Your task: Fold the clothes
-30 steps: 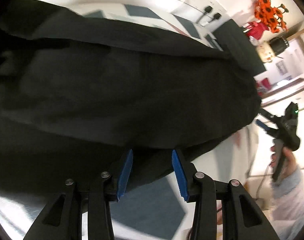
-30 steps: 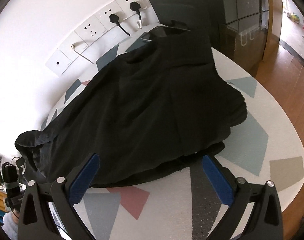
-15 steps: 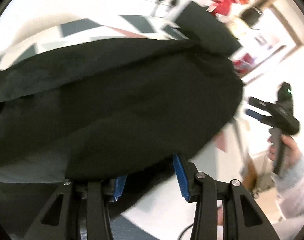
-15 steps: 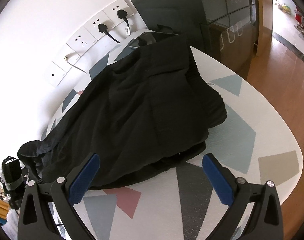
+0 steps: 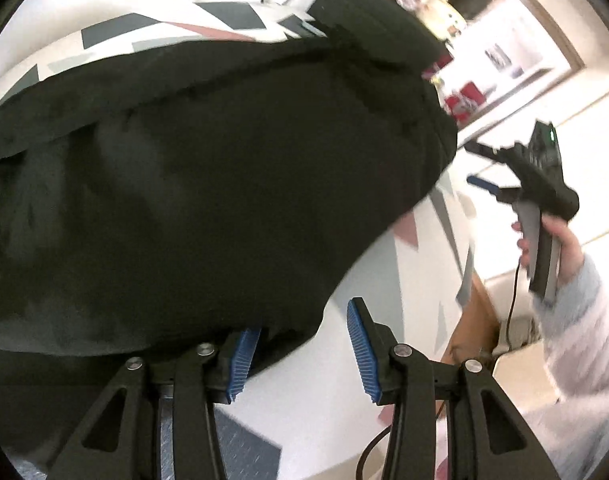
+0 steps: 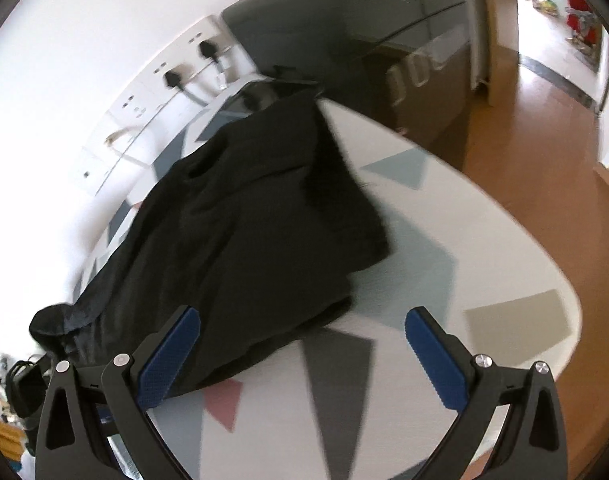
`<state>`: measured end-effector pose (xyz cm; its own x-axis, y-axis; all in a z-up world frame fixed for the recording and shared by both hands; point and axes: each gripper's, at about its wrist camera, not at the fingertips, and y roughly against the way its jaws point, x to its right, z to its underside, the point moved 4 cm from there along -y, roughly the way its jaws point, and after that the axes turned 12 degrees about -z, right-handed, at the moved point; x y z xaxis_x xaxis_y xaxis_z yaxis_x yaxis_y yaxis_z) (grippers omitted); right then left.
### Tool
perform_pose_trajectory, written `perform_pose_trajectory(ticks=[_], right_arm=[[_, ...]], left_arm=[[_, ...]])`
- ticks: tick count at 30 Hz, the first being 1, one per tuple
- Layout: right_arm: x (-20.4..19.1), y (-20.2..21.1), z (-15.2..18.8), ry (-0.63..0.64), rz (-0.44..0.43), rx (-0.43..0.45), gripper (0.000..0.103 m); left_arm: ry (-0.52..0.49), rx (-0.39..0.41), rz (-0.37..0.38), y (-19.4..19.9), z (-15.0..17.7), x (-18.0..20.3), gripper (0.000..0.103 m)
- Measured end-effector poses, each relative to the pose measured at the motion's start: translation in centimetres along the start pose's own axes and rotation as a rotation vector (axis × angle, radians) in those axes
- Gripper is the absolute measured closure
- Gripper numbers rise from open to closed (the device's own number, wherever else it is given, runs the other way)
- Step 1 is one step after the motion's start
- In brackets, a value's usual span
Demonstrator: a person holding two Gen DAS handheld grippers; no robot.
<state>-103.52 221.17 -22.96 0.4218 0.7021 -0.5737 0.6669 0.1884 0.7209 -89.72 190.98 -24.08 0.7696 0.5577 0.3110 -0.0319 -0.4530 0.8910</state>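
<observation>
Both viewpoints have shifted along the black garment (image 6: 248, 216); each hand-held gripper (image 6: 300, 354) gapes empty; no legible writing.

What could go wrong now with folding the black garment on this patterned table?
1. The black fabric garment has one side close to the rounded edge of the white patterned table; a hard pull toward it may drag cloth over.
2. The left gripper is open with its left pad partly under the hem, so closing may catch only a thin fold.
3. The right gripper is open and holds nothing, so that side is unsupported.
</observation>
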Motion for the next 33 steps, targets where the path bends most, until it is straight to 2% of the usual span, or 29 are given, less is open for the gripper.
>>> perform_pose_trajectory(ticks=[5,7,9,12,13,14,15,17,23,25,29,33], right_arm=[[2.6,1.6,-1.7,-0.072,0.003,0.071,0.000],[2.4,1.5,-2.5,-0.047,-0.003,0.082,0.000],[1.6,0.8,-3.2,0.003,0.003,0.077,0.002],[-0.2,-0.5,-4.0,0.118,0.025,0.077,0.008],[-0.2,-1.1,-3.9,0.134,0.052,0.046,0.012],[-0.2,-1.8,-3.7,0.150,0.080,0.016,0.023],[-0.1,-2.5,-3.6,0.167,0.107,-0.015,0.030],[0.0,-3.9,-3.4,0.199,0.162,-0.076,0.035],[1.5,-4.1,-3.9,0.169,0.239,-0.169,0.034],[1.2,-3.2,-4.3,0.171,0.256,-0.156,0.034],[-2.5,0.0,-6.6,0.239,0.195,-0.037,0.031],[-7.6,-0.2,-7.5,0.329,0.058,-0.040,0.029]], left_arm=[[0.021,-0.002,-0.031,-1.0,-0.4,1.1,0.061],[0.000,-0.003,-0.060,-1.1,0.1,1.3,0.061],[-0.018,-0.008,-0.085,-1.0,0.5,1.3,0.069],[-0.015,-0.014,-0.085,-0.7,0.7,0.8,0.075],[-0.016,-0.016,-0.084,-0.6,0.7,0.7,0.075],[-0.023,-0.020,-0.084,-0.5,0.8,0.8,0.075],[-0.036,-0.024,-0.087,-0.4,0.9,1.0,0.075],[-0.064,-0.034,-0.095,-0.5,1.3,1.5,0.075],[-0.060,-0.077,-0.063,-1.7,2.4,2.5,0.075],[-0.037,-0.088,-0.051,-1.4,2.3,2.4,0.075],[0.023,-0.110,0.015,0.8,2.1,1.3,0.075],[0.098,-0.113,0.090,4.0,3.1,-0.8,0.074]])
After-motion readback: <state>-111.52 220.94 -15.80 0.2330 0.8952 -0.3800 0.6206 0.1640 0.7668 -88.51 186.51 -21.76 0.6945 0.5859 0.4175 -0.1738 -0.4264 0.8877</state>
